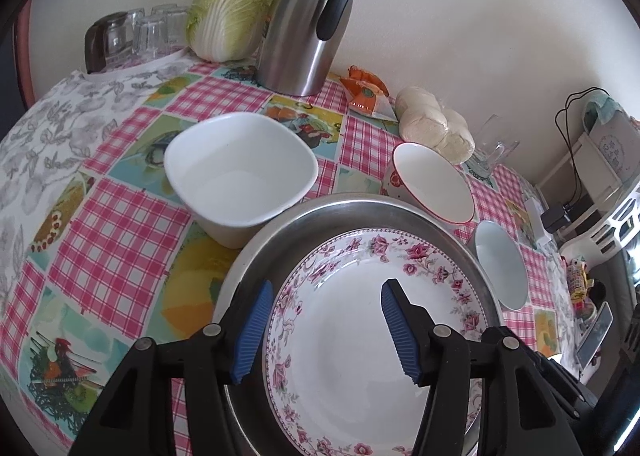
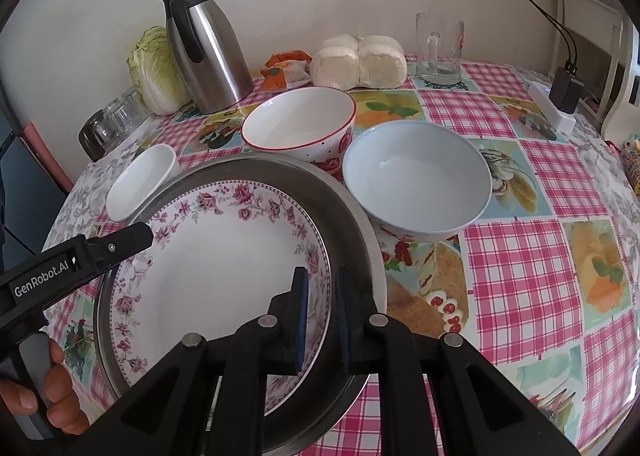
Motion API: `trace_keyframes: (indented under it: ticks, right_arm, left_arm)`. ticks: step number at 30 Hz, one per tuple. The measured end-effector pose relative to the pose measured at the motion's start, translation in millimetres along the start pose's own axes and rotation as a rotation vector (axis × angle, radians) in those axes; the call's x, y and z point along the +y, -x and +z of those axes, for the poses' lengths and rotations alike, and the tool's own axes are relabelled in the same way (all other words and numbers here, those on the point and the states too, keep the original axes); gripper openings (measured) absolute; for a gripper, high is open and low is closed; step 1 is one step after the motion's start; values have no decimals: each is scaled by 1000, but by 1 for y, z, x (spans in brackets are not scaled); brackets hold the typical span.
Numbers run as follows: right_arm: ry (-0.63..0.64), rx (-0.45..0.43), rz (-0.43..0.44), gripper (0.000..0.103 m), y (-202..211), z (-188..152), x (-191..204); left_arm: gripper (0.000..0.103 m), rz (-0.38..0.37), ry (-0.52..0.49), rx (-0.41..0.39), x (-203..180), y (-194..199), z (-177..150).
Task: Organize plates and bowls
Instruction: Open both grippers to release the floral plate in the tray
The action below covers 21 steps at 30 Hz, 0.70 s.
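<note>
A floral plate [image 1: 348,340] [image 2: 216,272] lies in a larger metal plate [image 1: 280,240] [image 2: 344,216]. My right gripper [image 2: 322,320] is shut on the floral plate's right rim, one pad inside, one outside. My left gripper [image 1: 326,330] is open above the floral plate's left part; it shows in the right wrist view [image 2: 132,236] over the rim. A white square bowl [image 1: 240,176] [image 2: 140,184] stands left of the plates. A red-rimmed bowl [image 1: 432,184] [image 2: 300,124] and a pale blue bowl [image 1: 502,264] [image 2: 418,180] stand to the right.
On the checked tablecloth [image 1: 120,224] at the back stand a steel thermos jug [image 1: 308,24] [image 2: 208,48], a cabbage [image 1: 232,4], upturned glasses [image 1: 136,36], buns [image 2: 360,60], an orange packet [image 2: 286,70] and a glass mug [image 2: 440,48]. A power strip [image 2: 554,108] lies far right.
</note>
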State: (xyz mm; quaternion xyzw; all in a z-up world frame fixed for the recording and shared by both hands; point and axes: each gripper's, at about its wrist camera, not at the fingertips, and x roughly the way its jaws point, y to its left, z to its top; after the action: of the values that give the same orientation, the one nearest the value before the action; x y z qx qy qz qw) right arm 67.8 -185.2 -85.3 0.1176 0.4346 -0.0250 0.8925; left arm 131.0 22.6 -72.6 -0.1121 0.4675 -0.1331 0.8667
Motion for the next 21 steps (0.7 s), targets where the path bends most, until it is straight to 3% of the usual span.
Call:
trace_keyframes:
  ticks: [3,5,7,11,13,17,19,21]
  right_arm:
    - [10,-40,-9,14,7,2,1]
    - [17,-60,-27,20,11,2,2]
    - [11,-72,-35,46,13,2,0]
    - [0,-73,-43,55,13,3,-4]
    - [-1,-71,-54,67,12,3,-5]
    - [-6,-79,-59,82,13,3,-8]
    - [-13,-89,-73,99,15,4,-10]
    - [-24,-97,-89,100,16,5,-13]
  left_arm:
    - [72,27,-36,-29,-7,6,1]
    - [79,57,-66,-45,-12,8,1]
    - [80,84,-94,-56,-17,10,1]
    - [87,147,-136,-58,-24,8,2]
    - [90,182,-150,-61,-25,8,1]
    - [100,226,-155,-72,-26,8,1]
    - [103,254,-157,-86,-27,9,1]
    - [103,277,-162,-99,-27,9,1]
